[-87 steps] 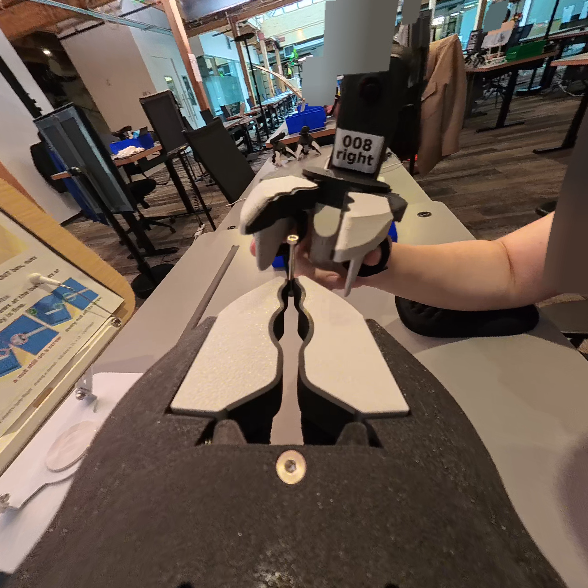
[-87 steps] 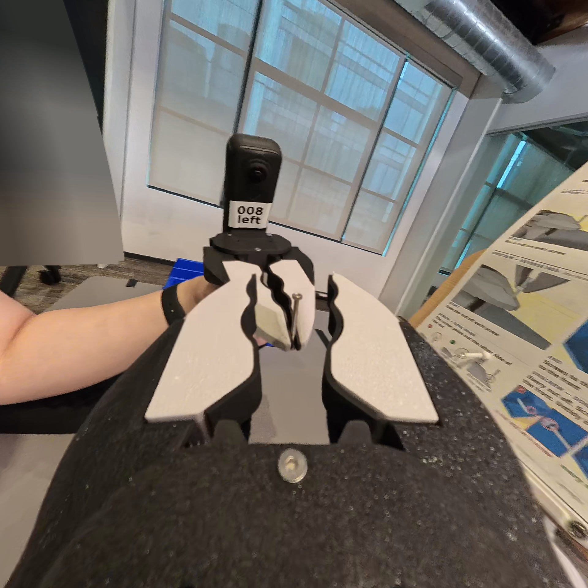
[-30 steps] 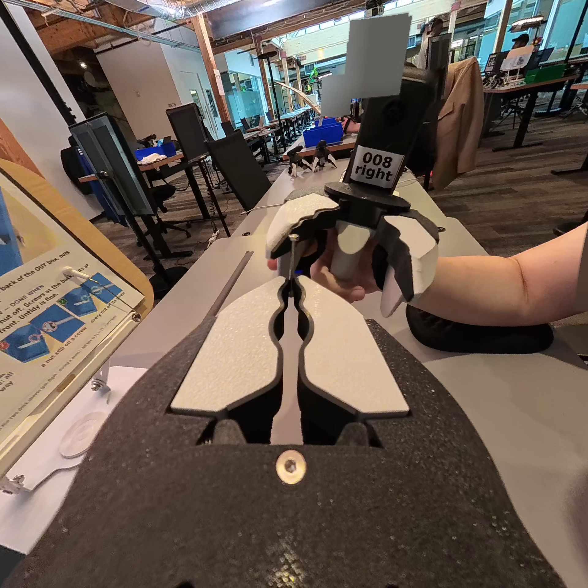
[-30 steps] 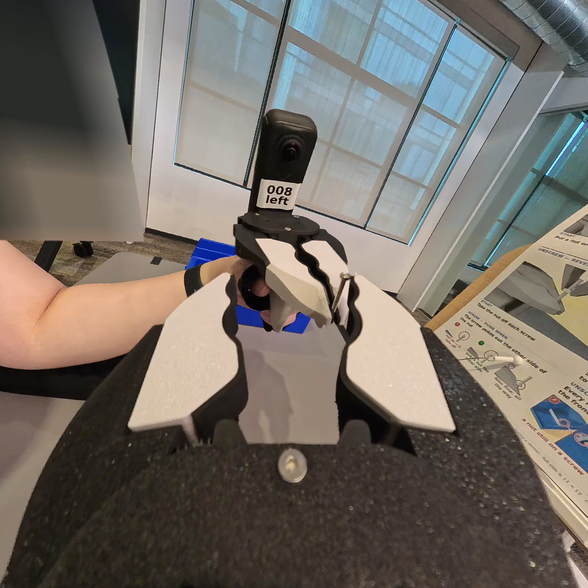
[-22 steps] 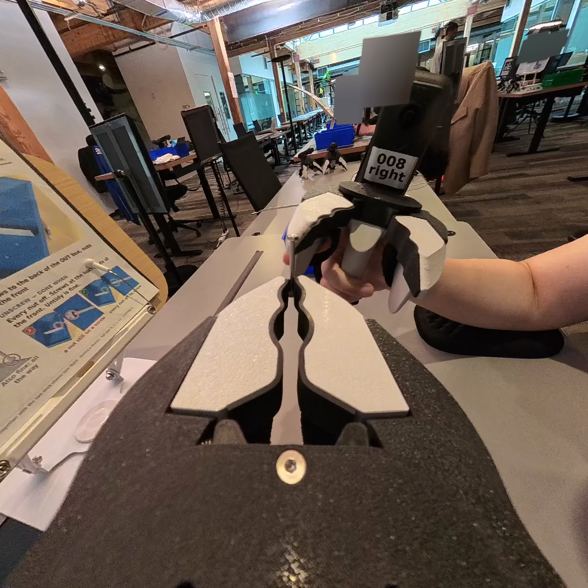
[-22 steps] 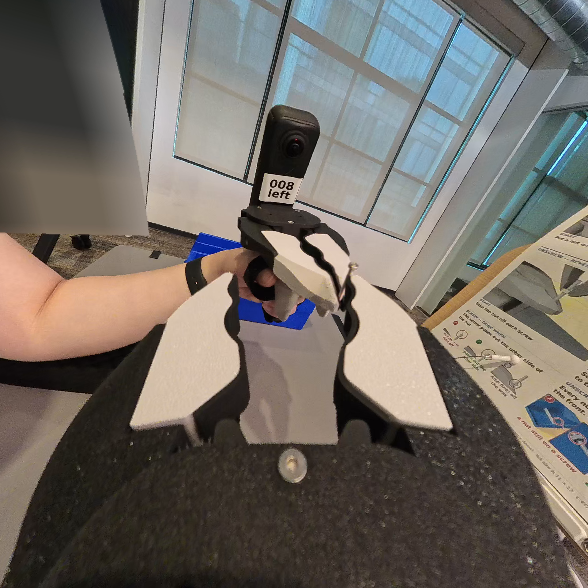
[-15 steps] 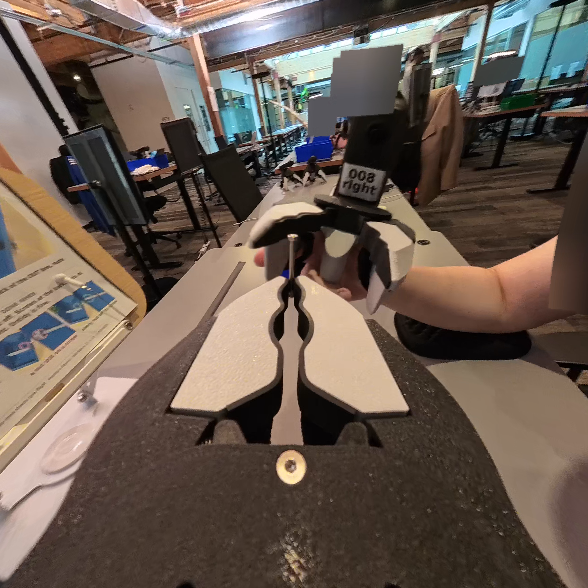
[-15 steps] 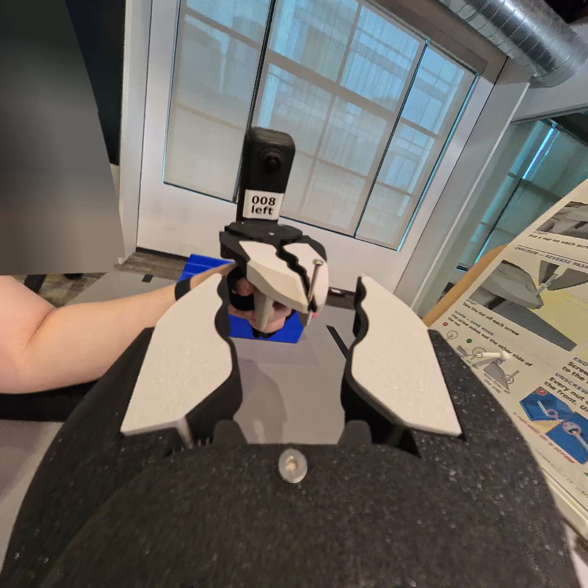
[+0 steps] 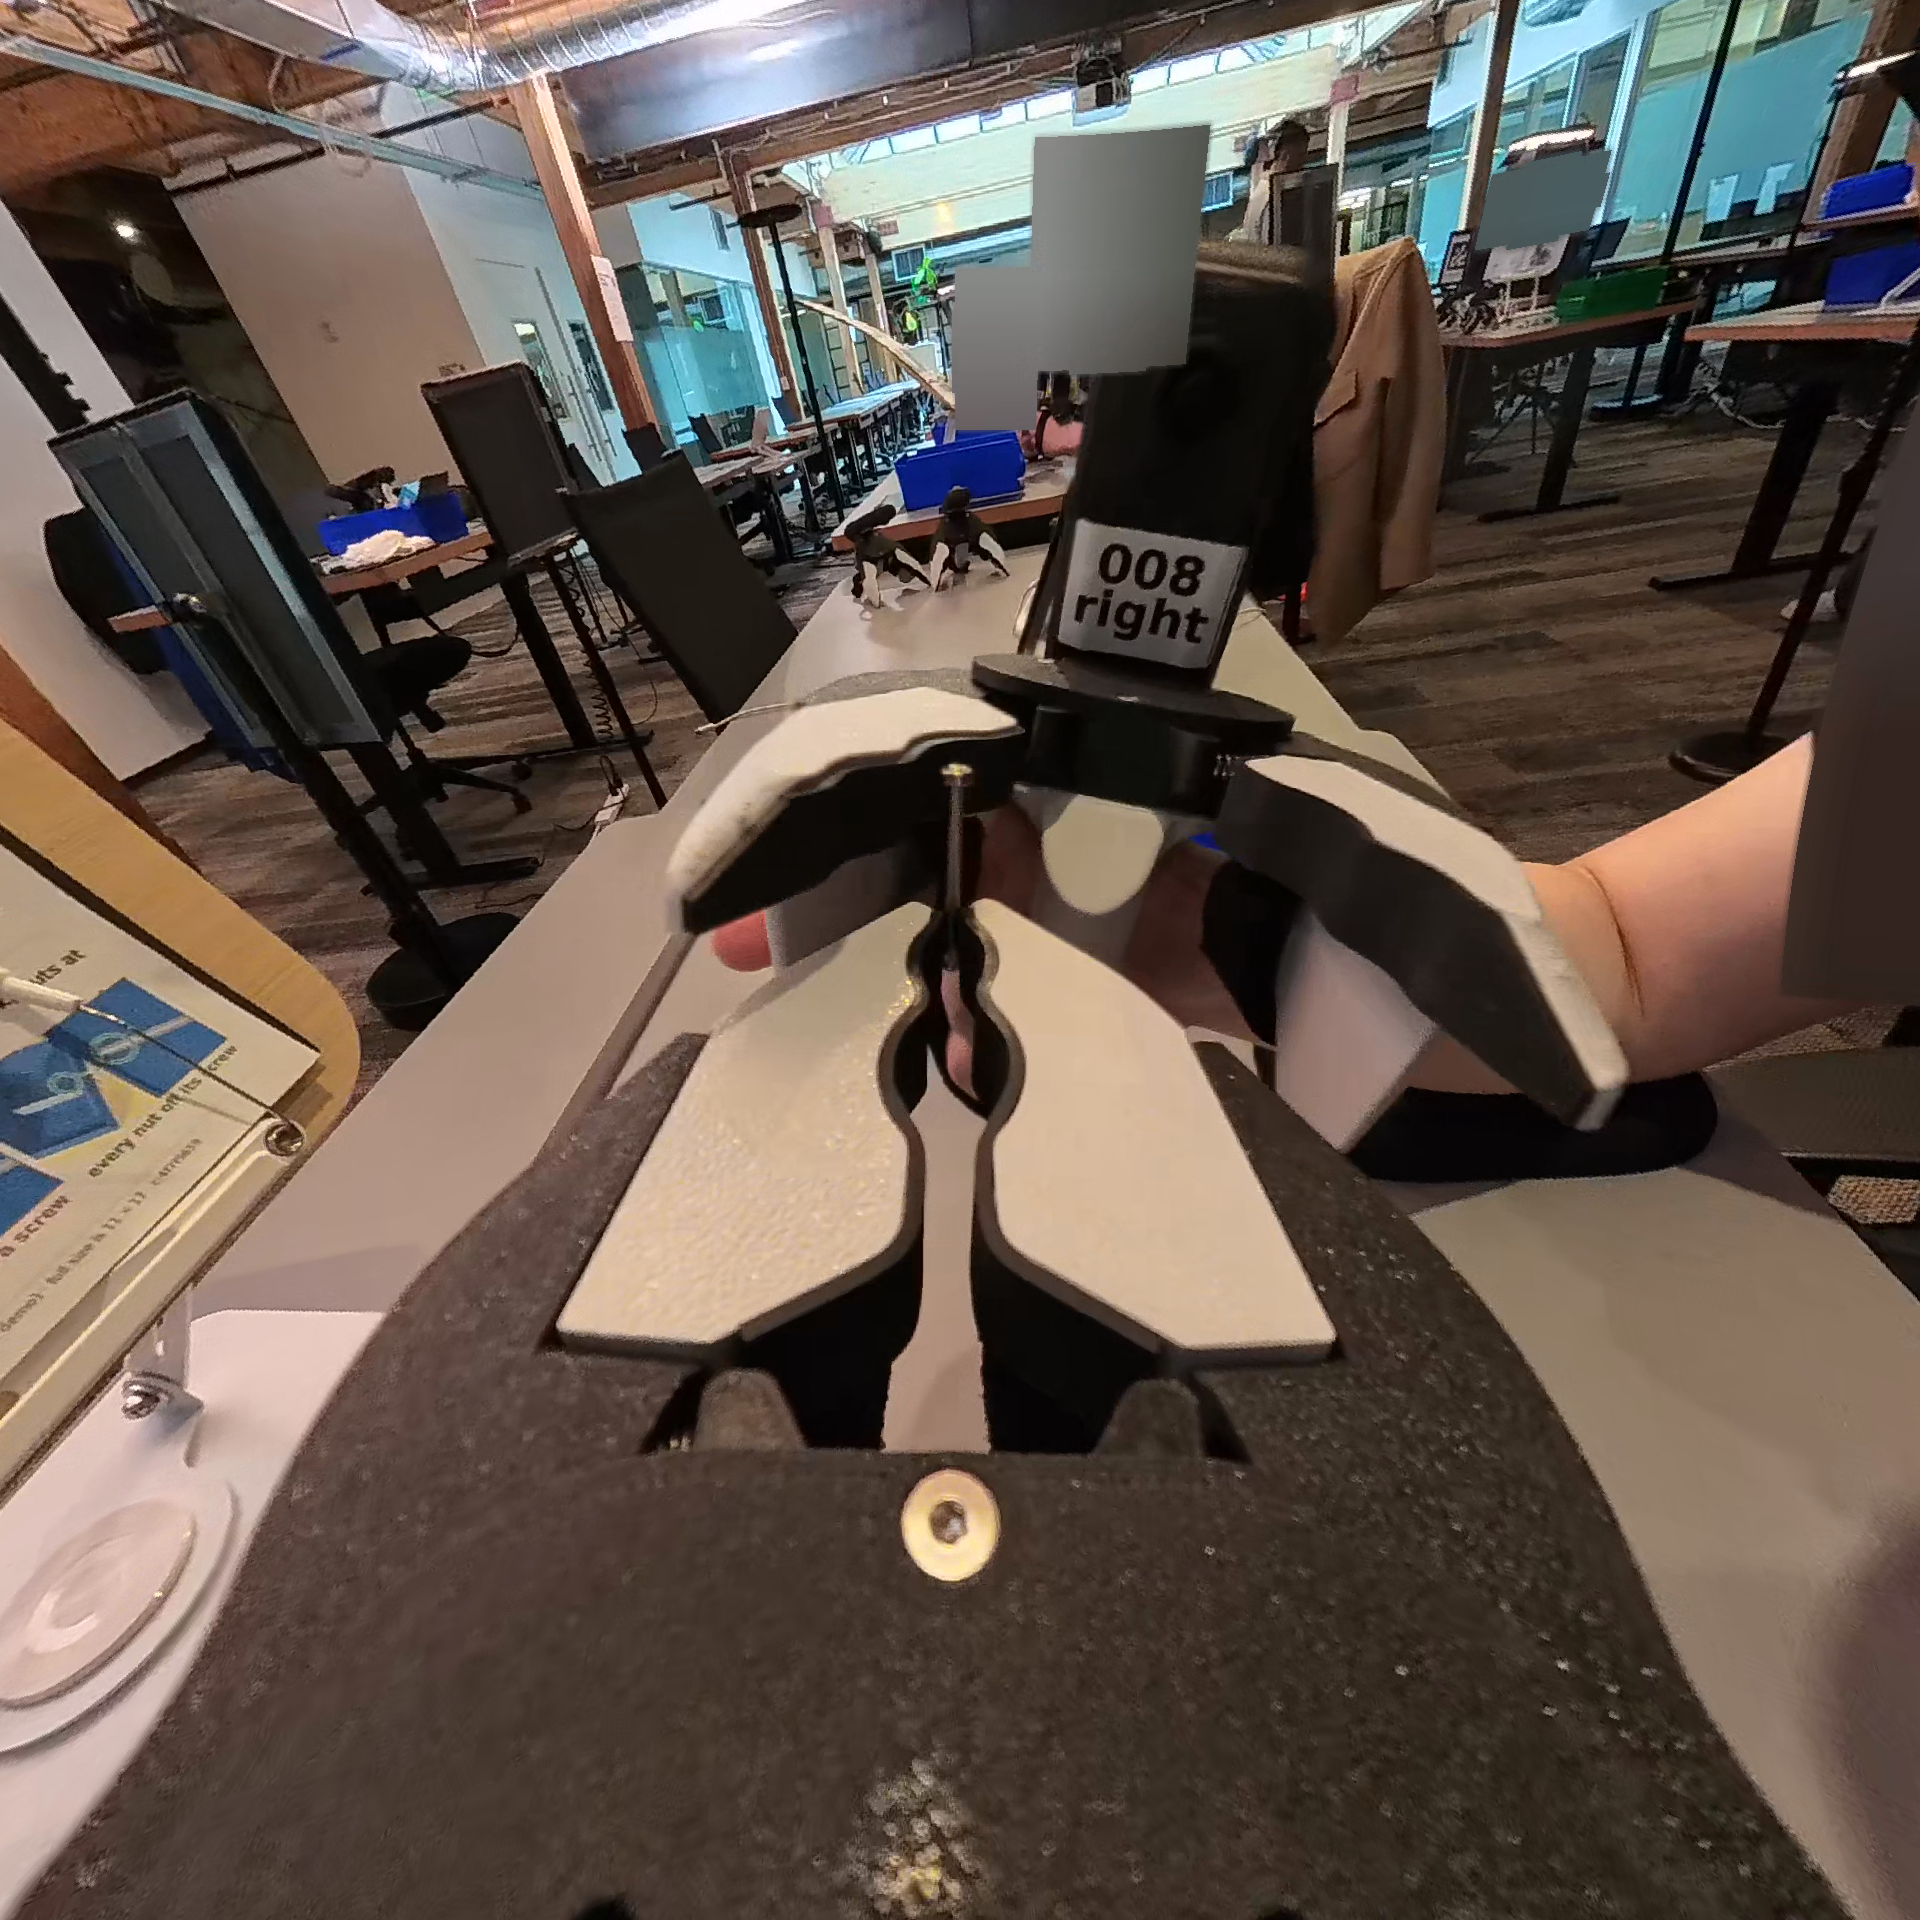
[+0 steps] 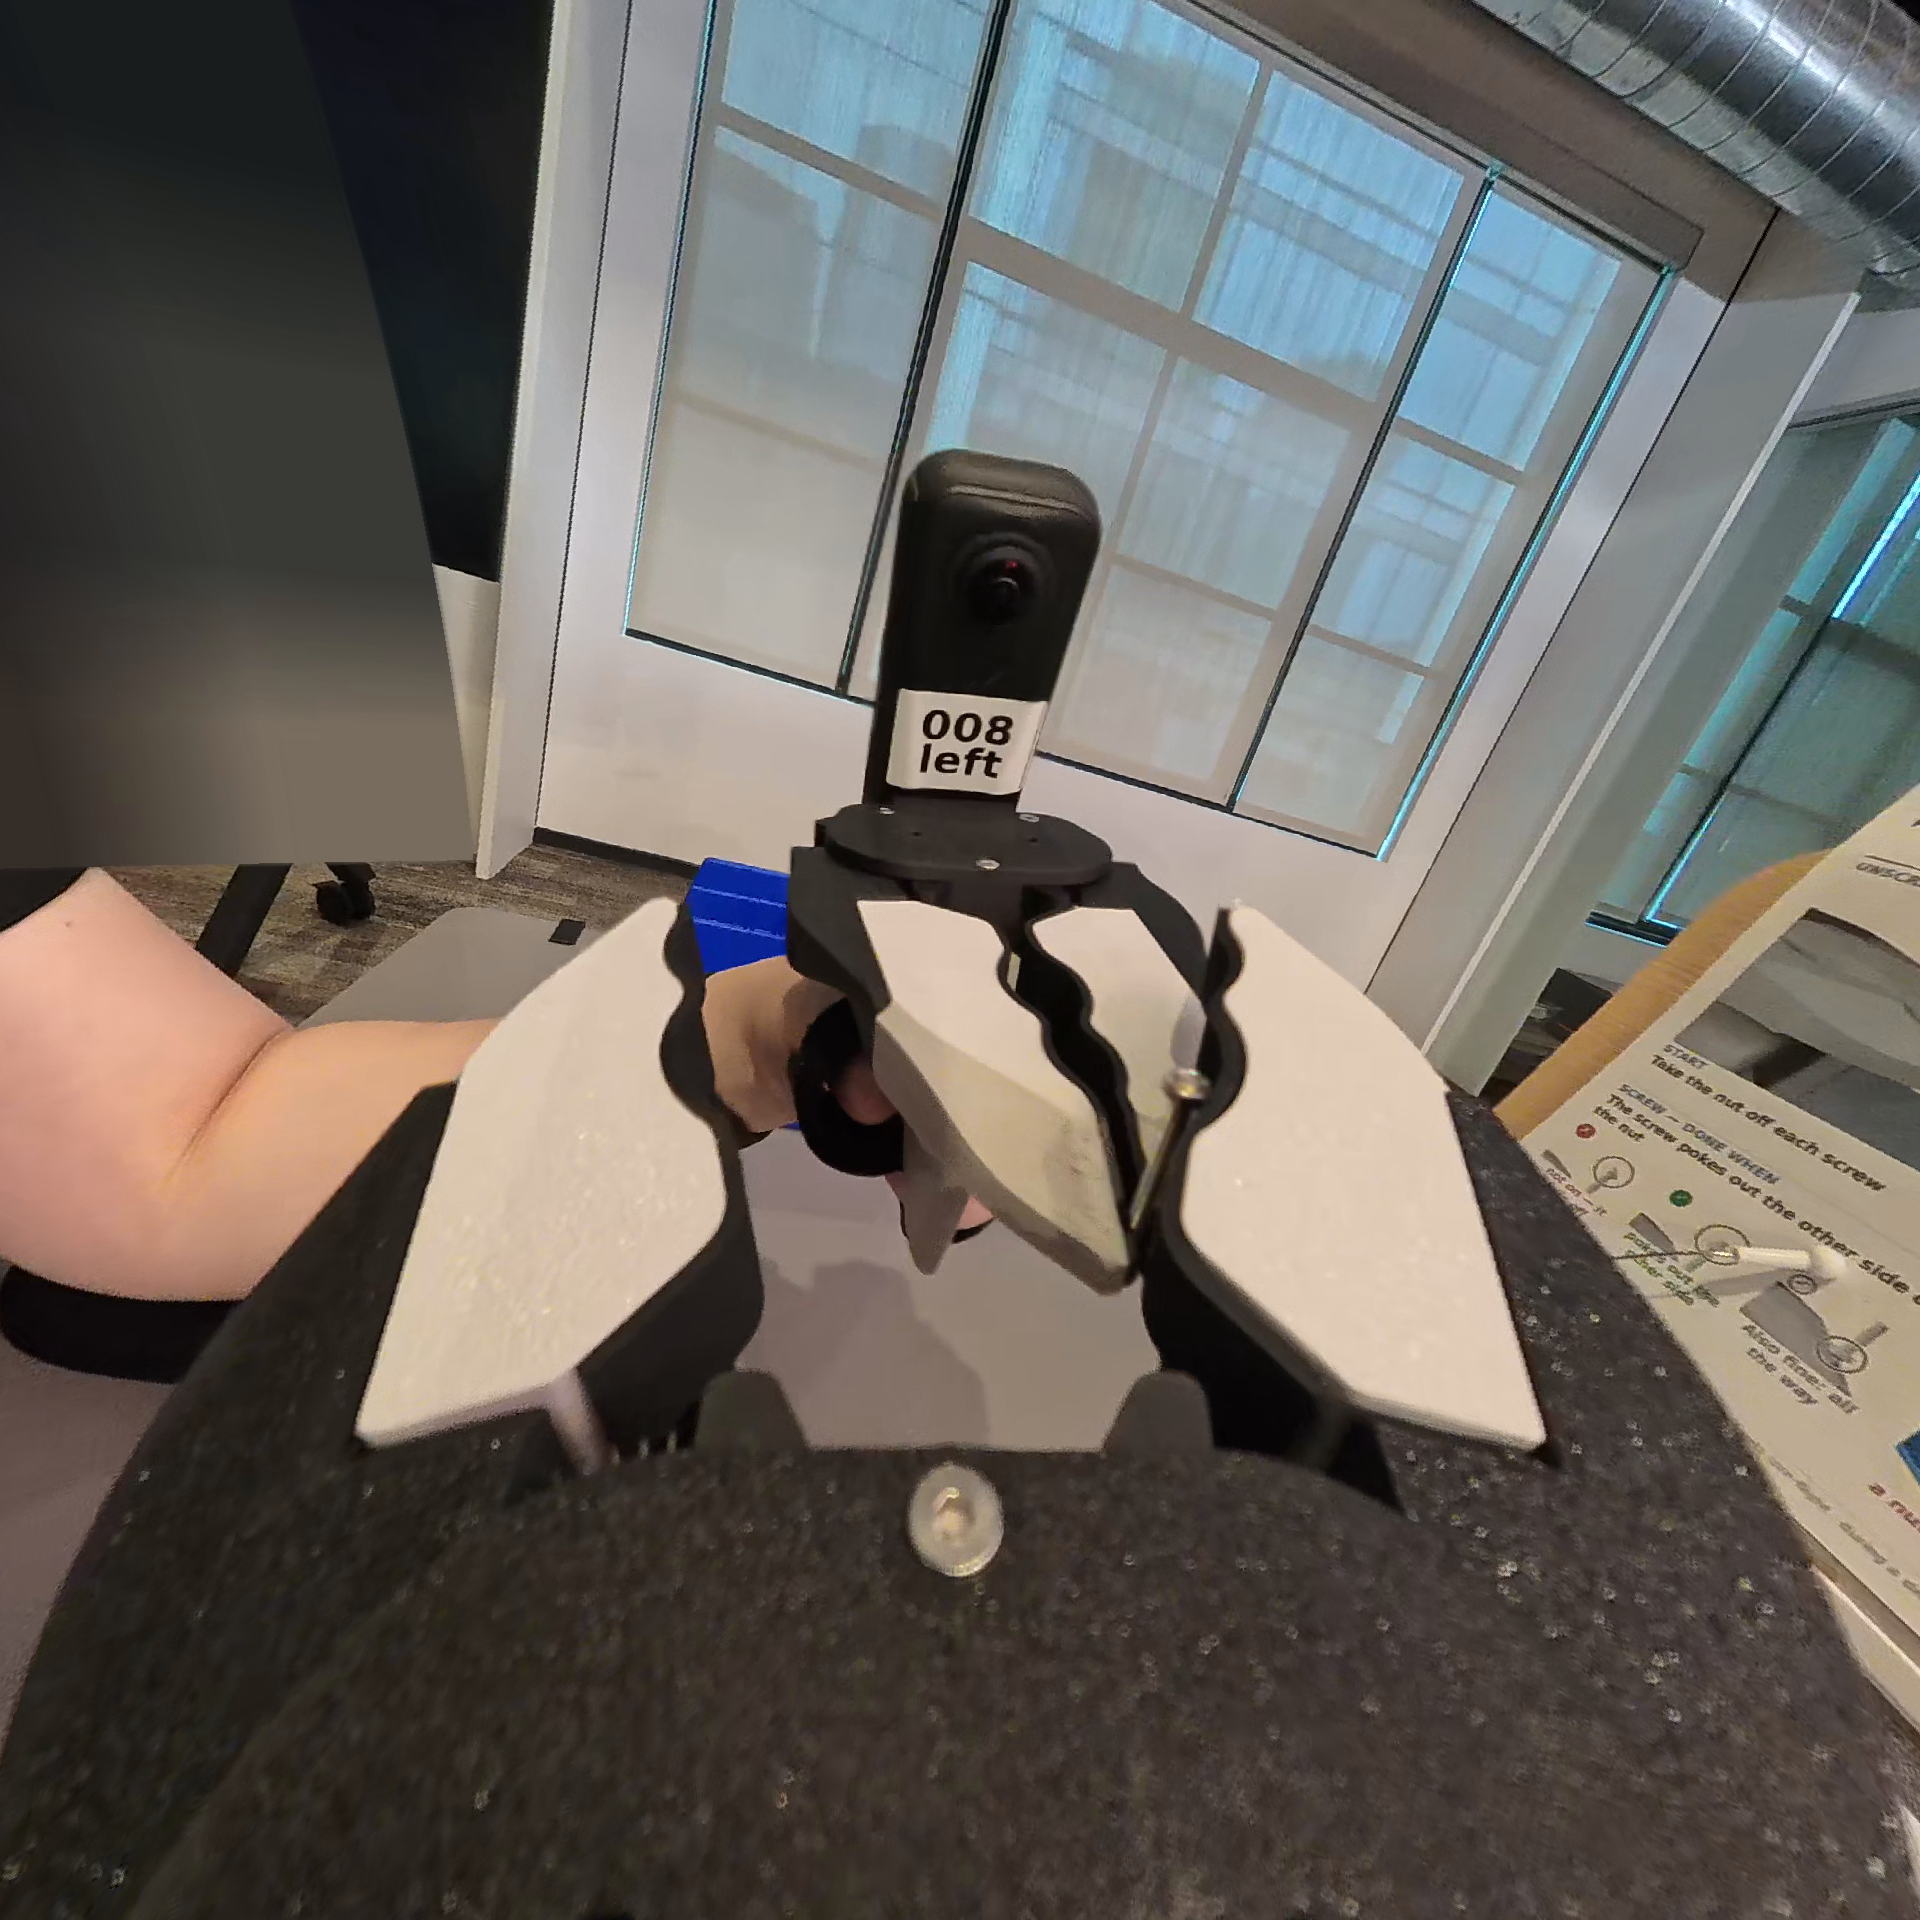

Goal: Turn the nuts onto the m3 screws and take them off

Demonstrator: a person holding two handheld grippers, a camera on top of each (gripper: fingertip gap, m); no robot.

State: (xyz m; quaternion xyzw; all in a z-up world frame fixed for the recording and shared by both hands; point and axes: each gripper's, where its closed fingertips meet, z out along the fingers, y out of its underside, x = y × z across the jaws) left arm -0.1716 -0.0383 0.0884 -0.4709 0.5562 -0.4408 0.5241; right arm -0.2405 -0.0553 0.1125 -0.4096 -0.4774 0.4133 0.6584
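My left gripper (image 9: 951,923) is shut on a thin metal screw (image 9: 953,862). The screw stands upright from the fingertips with its head on top. In the right wrist view the left gripper (image 10: 1117,1247) faces me, with the screw (image 10: 1169,1132) pinched at its tip. My right gripper (image 10: 945,923) is open wide and holds nothing. The left gripper's tips and the screw sit between my right fingers, close beside the right-hand finger (image 10: 1340,1143). Whether that finger touches the screw I cannot tell. In the left wrist view the right gripper's spread fingers (image 9: 831,790) straddle the screw.
A grey table (image 9: 1662,1455) lies below both grippers. An illustrated instruction board (image 9: 104,1091) stands at the left, and it also shows in the right wrist view (image 10: 1766,1143). A blue bin (image 10: 738,925) sits behind the left hand. A black pad (image 9: 1538,1138) lies under the right forearm. The tips of one gripper are about 6 cm away from the tips of the other.
My right gripper's jaws opened wider and closed in, so the left gripper's tips and screw now sit between them. My left gripper stayed shut on the screw.
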